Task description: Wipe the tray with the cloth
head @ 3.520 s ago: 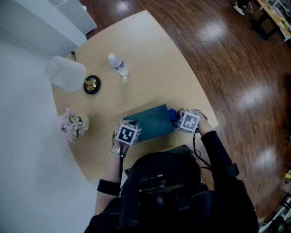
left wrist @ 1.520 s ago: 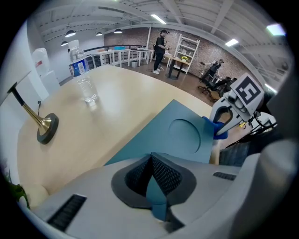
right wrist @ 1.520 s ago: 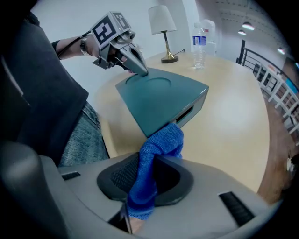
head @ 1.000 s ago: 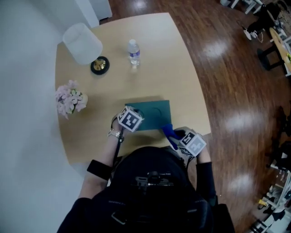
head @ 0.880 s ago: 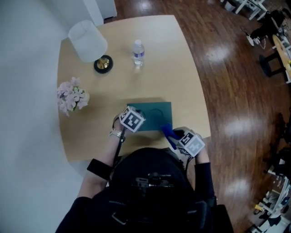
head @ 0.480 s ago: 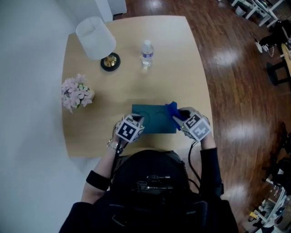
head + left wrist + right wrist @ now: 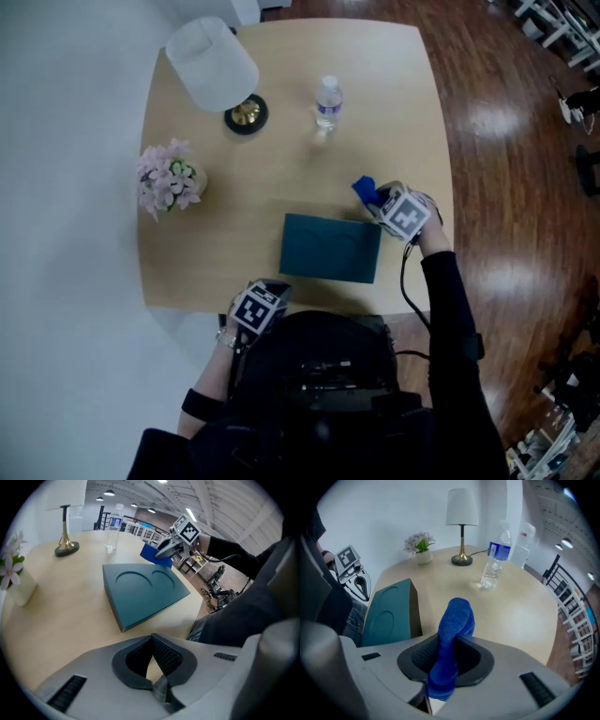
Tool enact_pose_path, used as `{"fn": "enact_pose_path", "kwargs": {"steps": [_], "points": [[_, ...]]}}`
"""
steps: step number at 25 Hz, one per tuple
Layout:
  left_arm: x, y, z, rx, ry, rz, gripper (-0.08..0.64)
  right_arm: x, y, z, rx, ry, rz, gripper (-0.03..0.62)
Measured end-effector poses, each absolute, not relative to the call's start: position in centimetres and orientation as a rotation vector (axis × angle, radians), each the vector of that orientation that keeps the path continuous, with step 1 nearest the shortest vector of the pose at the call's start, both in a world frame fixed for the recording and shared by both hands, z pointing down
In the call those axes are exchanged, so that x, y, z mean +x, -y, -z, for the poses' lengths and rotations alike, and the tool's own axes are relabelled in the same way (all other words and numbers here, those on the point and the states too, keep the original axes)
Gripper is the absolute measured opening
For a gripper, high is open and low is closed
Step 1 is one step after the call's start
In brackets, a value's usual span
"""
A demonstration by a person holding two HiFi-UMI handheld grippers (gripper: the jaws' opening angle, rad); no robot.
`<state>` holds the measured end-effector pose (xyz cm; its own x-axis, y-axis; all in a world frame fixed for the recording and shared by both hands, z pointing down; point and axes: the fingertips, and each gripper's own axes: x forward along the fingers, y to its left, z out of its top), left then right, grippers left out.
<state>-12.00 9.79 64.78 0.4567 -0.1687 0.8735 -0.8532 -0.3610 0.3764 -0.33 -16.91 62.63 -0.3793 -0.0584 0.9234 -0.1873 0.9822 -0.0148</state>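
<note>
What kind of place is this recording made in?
Probably a large open workspace or lab: high beamed ceiling, glossy wood floor, and a table staged with a lamp and flowers.

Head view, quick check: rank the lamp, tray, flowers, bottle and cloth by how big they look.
1. Tray and lamp: they look about alike, and the lamp's shade stands nearer the camera, so I won't rank them.
2. Flowers
3. Bottle
4. Cloth, judging only the part that shows.
</note>
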Motion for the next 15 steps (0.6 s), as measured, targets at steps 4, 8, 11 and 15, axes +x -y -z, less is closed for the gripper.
{"fn": "enact_pose_path", "kwargs": {"steps": [4, 8, 11, 15], "points": [[-12.0, -8.9, -65.7, 1.754, 0.902, -0.916, 0.0, -1.0, 15.3, -65.4, 0.059, 1.935, -0.179, 0.092], [-12.9, -7.6, -66.5, 1.726, 0.95, -0.892, 0.0, -1.1, 14.1, -66.6, 0.047, 1.943, -0.217, 0.092], [-13.9, -6.4, -66.7, 1.709, 1.003, -0.877, 0.0, -0.4, 13.5, -66.6, 0.092, 1.958, -0.271, 0.092], [-16.1, -1.4, -65.9, 1.741, 1.113, -0.897, 0.0, 0.8, 11.6, -66.2, 0.193, 1.985, -0.406, 0.092]]}}
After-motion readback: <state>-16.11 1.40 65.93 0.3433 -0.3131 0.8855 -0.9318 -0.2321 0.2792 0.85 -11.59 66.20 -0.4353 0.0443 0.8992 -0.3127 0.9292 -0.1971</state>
